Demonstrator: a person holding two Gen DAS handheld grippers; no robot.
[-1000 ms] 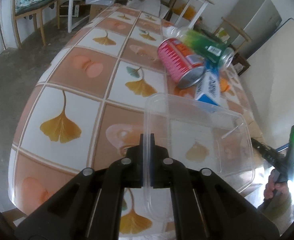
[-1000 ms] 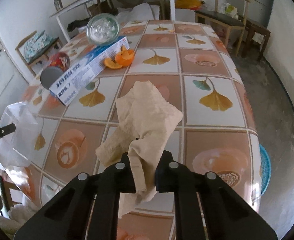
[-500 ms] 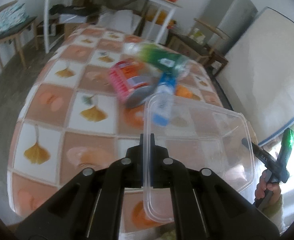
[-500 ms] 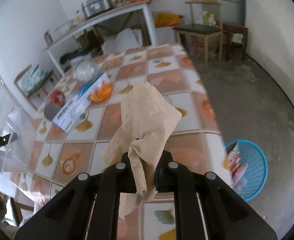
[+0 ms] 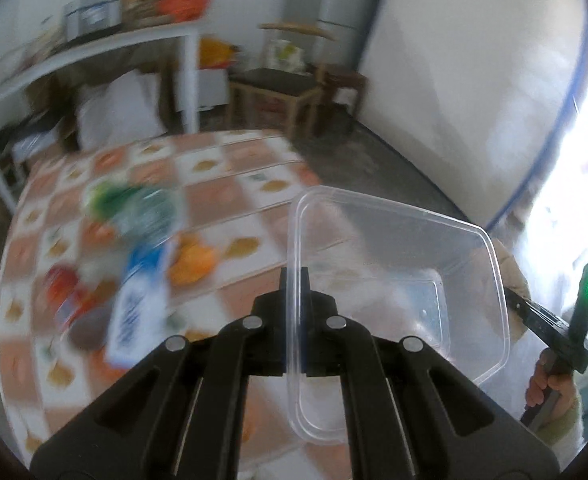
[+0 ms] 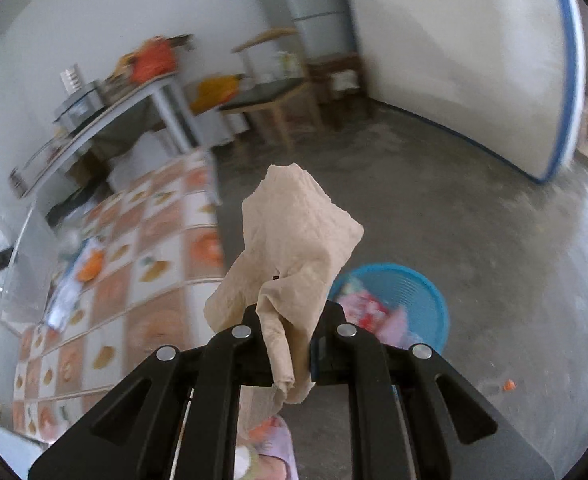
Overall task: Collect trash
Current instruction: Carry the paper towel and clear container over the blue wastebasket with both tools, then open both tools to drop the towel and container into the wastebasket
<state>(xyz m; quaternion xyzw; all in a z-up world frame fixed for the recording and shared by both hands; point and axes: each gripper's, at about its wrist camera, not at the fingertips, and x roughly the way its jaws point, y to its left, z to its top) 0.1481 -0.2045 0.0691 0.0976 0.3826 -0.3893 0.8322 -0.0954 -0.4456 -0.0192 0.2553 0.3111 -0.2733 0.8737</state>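
Observation:
My left gripper (image 5: 294, 280) is shut on the rim of a clear plastic container (image 5: 406, 280) and holds it in the air past the table's edge. My right gripper (image 6: 289, 312) is shut on a crumpled beige paper napkin (image 6: 294, 240), held above the floor near a blue trash basket (image 6: 406, 292) with some trash in it. On the tiled table (image 5: 221, 200), blurred, lie a green bottle (image 5: 133, 208), a red can (image 5: 73, 300), a blue and white box (image 5: 137, 304) and orange peel (image 5: 193, 260).
The other hand's gripper (image 5: 566, 332) shows at the right of the left wrist view. A white shelf table (image 6: 133, 108), a wooden chair (image 6: 277, 104) and a leaning white board (image 6: 474, 60) stand around the grey floor (image 6: 494, 240).
Both grippers have swung right, away from the table toward the floor and the blue basket, still holding the container and the napkin. The views are motion-blurred.

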